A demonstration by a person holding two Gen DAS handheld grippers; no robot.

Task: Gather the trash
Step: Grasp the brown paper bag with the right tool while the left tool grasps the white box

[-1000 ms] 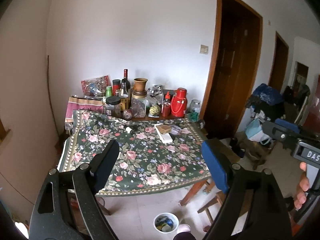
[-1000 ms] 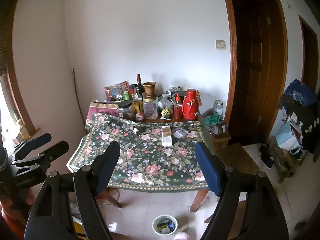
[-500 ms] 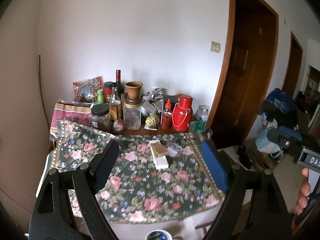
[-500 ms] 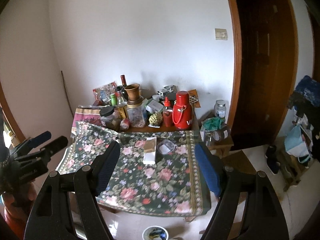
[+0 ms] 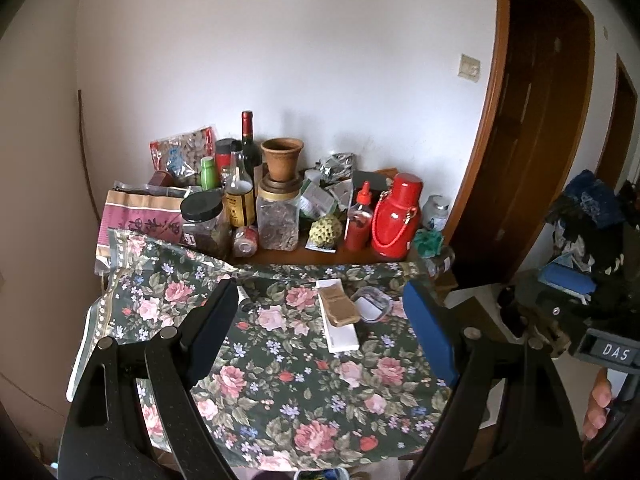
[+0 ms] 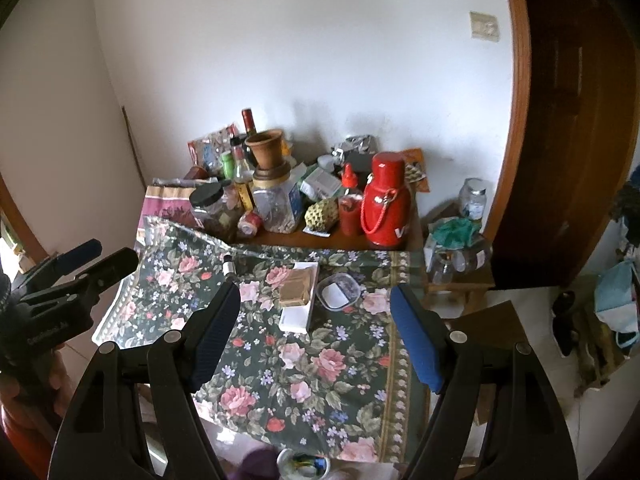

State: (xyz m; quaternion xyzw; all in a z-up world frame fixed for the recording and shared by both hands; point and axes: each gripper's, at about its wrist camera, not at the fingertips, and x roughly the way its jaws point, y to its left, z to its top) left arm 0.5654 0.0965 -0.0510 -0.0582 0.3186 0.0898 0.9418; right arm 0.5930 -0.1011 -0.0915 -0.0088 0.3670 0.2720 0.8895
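Note:
A table under a dark floral cloth (image 5: 300,400) carries a flat white box (image 5: 342,336) with a brown packet (image 5: 338,306) lying on it. Beside them sit a clear plastic tub (image 5: 372,306) and a small dark cylinder (image 5: 244,300). My left gripper (image 5: 318,286) hangs open above the near half of the table, empty. My right gripper (image 6: 314,289) is also open and empty, the white box (image 6: 296,318) and the tub (image 6: 338,290) showing between its fingers farther off. A small white bin (image 6: 304,462) holding scraps stands on the floor under the near table edge.
Jars, bottles, a clay pot and a red thermos (image 5: 396,216) crowd the back of the table against the wall. A brown door (image 5: 532,120) is at the right. A low stool with glass jars (image 6: 460,260) stands right of the table, and piled clothes lie further right.
Both grippers have come closer to the table and tipped downward. The table now fills more of each view, and the floor bin has slid to the bottom edge. Jaws unchanged.

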